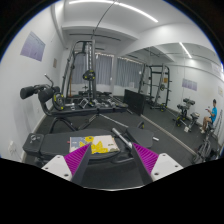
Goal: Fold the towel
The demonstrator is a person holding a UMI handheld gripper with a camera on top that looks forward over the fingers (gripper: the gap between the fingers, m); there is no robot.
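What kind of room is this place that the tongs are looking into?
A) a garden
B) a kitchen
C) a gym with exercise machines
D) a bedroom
C: beyond the open tongs, which hold nothing, stand a weight machine, a black rack and an exercise bike on a dark floor.

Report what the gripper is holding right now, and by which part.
Nothing is held. The gripper is open, its magenta pads apart with only air between them, raised above a dark surface in a gym room.
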